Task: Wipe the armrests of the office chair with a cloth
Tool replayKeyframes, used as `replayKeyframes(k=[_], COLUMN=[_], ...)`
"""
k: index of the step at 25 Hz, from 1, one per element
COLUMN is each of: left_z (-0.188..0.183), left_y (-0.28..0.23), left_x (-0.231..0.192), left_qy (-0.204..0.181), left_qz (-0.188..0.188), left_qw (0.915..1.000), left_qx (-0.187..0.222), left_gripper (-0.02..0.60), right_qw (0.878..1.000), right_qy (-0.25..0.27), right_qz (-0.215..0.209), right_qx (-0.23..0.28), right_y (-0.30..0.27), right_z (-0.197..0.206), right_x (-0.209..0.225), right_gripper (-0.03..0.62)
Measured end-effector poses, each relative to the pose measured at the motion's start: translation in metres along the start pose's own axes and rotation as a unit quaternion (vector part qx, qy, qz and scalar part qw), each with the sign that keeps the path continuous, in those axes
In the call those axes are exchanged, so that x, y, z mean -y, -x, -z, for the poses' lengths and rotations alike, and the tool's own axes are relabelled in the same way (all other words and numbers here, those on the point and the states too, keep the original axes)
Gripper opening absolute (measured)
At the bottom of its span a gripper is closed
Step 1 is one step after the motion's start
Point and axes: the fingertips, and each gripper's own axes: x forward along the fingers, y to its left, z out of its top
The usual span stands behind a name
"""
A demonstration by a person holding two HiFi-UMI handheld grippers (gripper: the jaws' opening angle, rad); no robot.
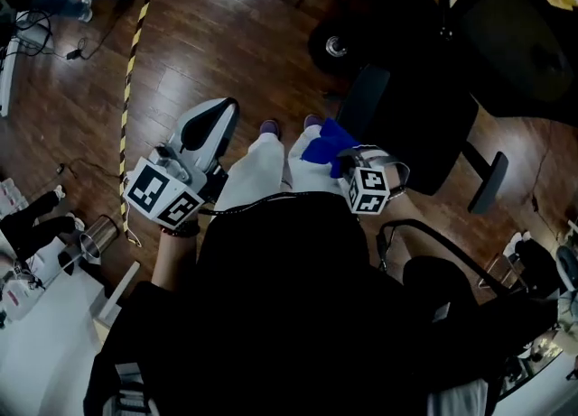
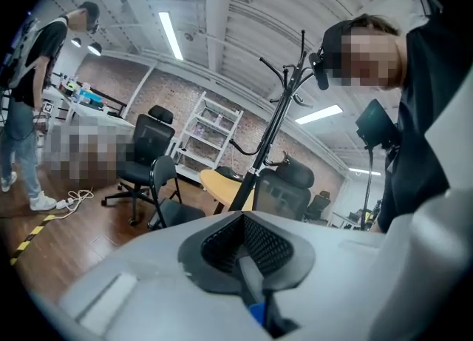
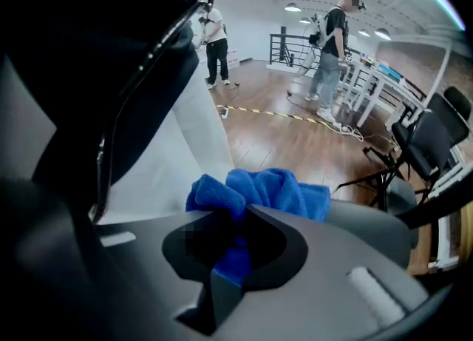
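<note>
My right gripper [image 1: 341, 158] is held in front of the person's body, shut on a bunched blue cloth [image 1: 325, 143]. In the right gripper view the cloth [image 3: 273, 188] bulges out over the closed jaws of the right gripper [image 3: 244, 214], beside the person's white trouser leg. The black office chair [image 1: 415, 125] stands just right of the cloth, one armrest [image 1: 489, 184] on its far right side. My left gripper [image 1: 212, 118] is at the left, away from the chair. In its own view the left gripper [image 2: 244, 240] is shut and empty, pointing up into the room.
Yellow-black tape [image 1: 129, 71] runs across the wooden floor at left. A white table [image 1: 45, 342] is at lower left and another black chair [image 1: 442, 270] at lower right. Other people [image 3: 329, 51], a coat stand [image 2: 273, 132] and more office chairs [image 2: 144, 162] stand further off.
</note>
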Motion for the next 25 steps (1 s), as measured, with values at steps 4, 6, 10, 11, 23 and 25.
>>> replayKeyframes(k=[4,6,10,11,23,25], left_z=[-0.007,-0.009,-0.010,-0.009,-0.005,-0.002], left_y=[-0.029,-0.039,-0.046,-0.046,-0.040,-0.034], left_x=[0.014,0.023,0.034,0.035,0.035,0.036], left_qy=[-0.012,-0.022,-0.029,-0.029,0.009,0.013], left_qz=[0.021,0.030,0.033,0.030,-0.022,-0.029], left_qw=[0.9997,0.9992,0.9988,0.9989,0.9996,0.9994], left_qx=[-0.009,-0.016,-0.021,-0.021,0.015,0.016], left_gripper=[0.000,0.000,0.000,0.000,0.000,0.000], right_qw=[0.997,0.993,0.976,0.969,0.922,0.931], right_qy=[-0.071,-0.110,-0.194,-0.219,-0.284,-0.253], right_qz=[0.018,0.026,0.087,0.113,0.264,0.263], right_qx=[-0.002,-0.014,-0.035,-0.030,0.006,0.012], right_y=[0.000,0.000,0.014,0.022,0.084,0.085], right_z=[0.026,0.041,0.079,0.087,0.141,0.132], right_x=[-0.007,-0.003,0.034,0.053,0.267,0.277], right_gripper=[0.045,0.044,0.046,0.046,0.046,0.046])
